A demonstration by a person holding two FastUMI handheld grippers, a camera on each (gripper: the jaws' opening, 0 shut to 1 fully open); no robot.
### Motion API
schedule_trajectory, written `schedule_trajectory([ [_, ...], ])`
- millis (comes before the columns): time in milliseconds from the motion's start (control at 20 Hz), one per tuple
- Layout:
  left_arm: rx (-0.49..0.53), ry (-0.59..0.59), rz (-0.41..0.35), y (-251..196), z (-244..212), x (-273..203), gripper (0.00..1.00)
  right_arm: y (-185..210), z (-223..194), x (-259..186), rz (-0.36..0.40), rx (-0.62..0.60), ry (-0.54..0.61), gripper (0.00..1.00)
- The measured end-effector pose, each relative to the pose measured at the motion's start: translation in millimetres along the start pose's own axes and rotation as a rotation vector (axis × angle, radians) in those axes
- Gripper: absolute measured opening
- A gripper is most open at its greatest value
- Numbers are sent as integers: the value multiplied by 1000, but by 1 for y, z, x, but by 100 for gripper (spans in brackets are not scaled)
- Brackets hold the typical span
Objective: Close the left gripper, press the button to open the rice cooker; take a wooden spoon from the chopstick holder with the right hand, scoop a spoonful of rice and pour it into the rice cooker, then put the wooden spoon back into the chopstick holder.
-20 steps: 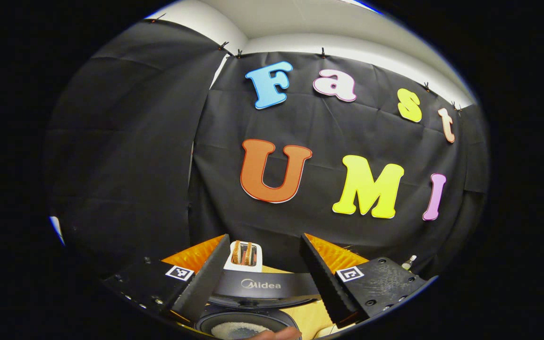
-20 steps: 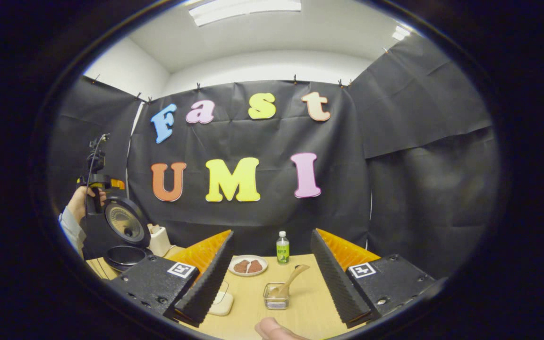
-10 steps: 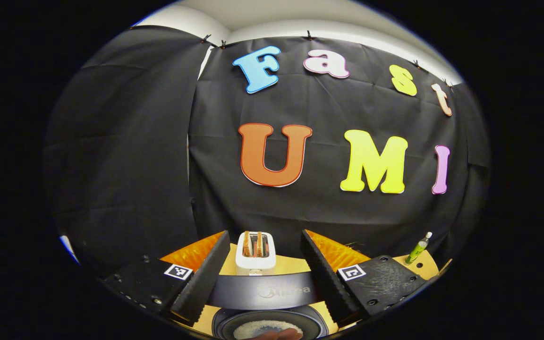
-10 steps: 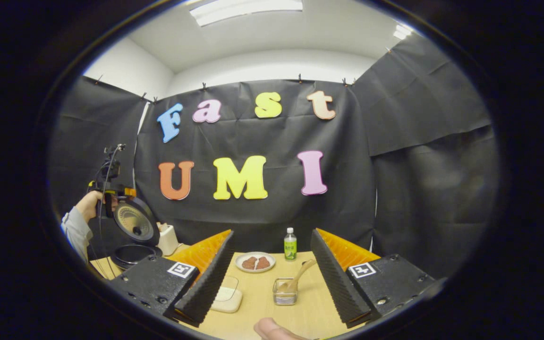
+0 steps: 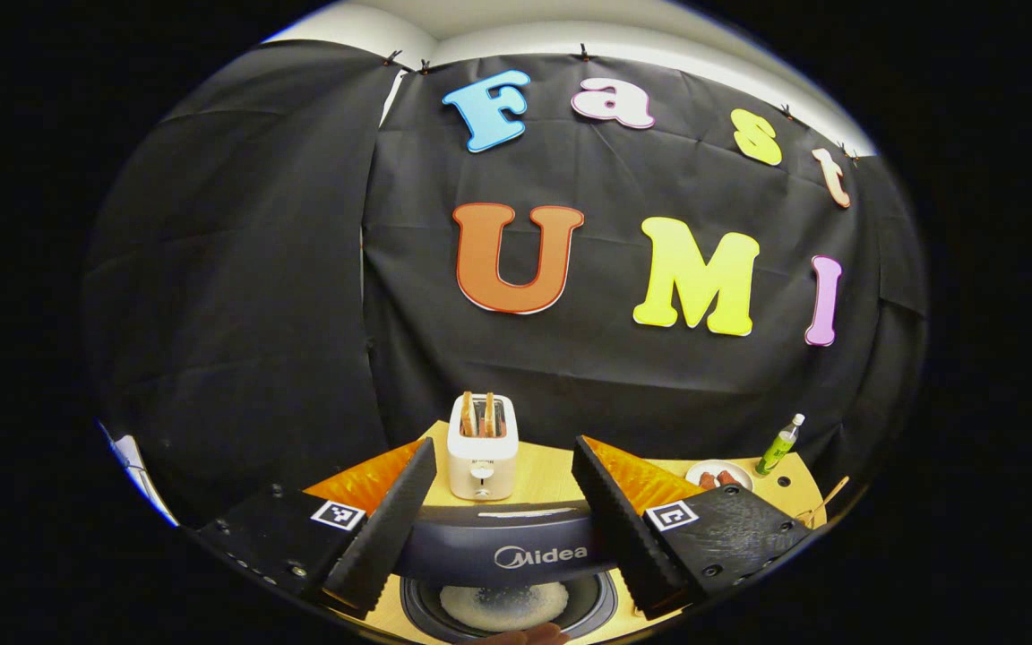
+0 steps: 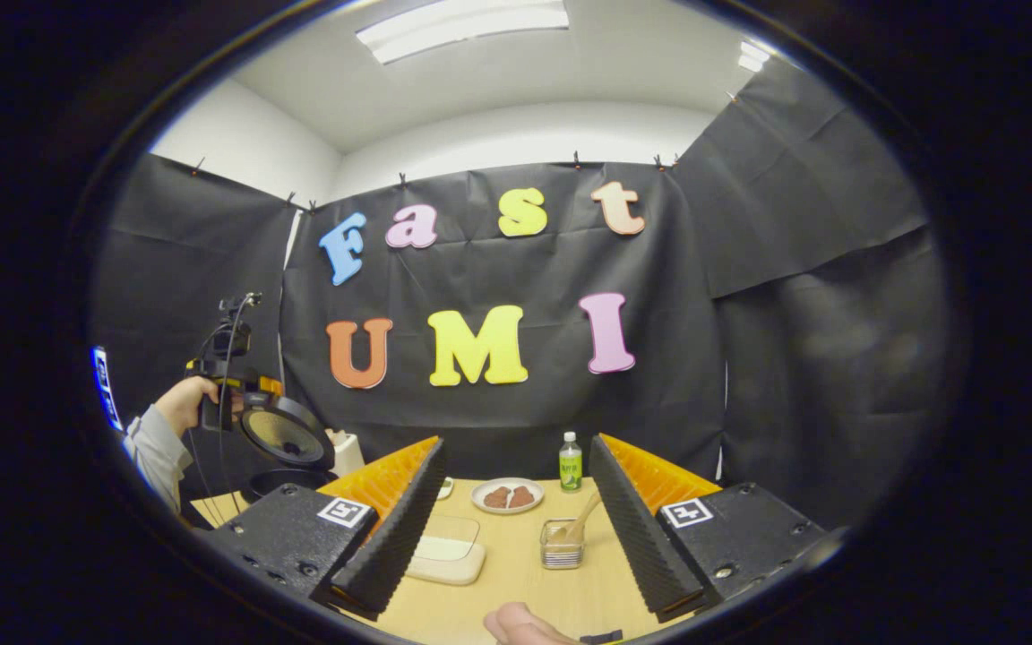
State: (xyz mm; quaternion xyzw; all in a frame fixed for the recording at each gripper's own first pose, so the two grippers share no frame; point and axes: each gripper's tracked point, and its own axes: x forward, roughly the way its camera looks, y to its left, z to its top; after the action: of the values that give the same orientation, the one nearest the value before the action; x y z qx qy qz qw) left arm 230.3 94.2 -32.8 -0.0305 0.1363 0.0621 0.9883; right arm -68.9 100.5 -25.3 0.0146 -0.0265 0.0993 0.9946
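The rice cooker's dark lid (image 5: pixel 503 548) lies across the gap between the fingers of my open left gripper (image 5: pixel 503 443). Below it the inner pot (image 5: pixel 504 606) holds white rice. In the right gripper view the lid (image 6: pixel 286 435) leans at a slant over the pot (image 6: pixel 288 484), and a hand (image 6: pixel 183 403) holds the left gripper just above the lid's top edge. My right gripper (image 6: pixel 516 441) is open and holds nothing. Ahead of it on the table stands the clear chopstick holder (image 6: pixel 561 548) with the wooden spoon (image 6: pixel 584 518) leaning in it.
A white toaster (image 5: pixel 482 448) with bread stands behind the cooker. A plate of brown food (image 6: pixel 505 495), a green bottle (image 6: pixel 571 463) and a flat lidded container (image 6: pixel 444 554) sit on the wooden table (image 6: pixel 516 591). A fingertip (image 6: pixel 516 623) shows at the bottom edge.
The left gripper has tipped downward, bringing the lid, pot and toaster further into view. The cooker lid leans lower over the pot. The right gripper view has shifted; the holder sits farther right.
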Motion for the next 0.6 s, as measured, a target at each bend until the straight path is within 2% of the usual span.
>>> schedule_trajectory([
  [150,5,56,-3,-4,-29,-13,99,-2,-14,-14,1,3,26,100],
  [450,17,86,-16,-8,-78,-37,98,-6,-17,-33,-33,4,18,100],
  [600,25,120,-26,-12,-105,-44,97,8,-19,-49,6,22,24,100],
])
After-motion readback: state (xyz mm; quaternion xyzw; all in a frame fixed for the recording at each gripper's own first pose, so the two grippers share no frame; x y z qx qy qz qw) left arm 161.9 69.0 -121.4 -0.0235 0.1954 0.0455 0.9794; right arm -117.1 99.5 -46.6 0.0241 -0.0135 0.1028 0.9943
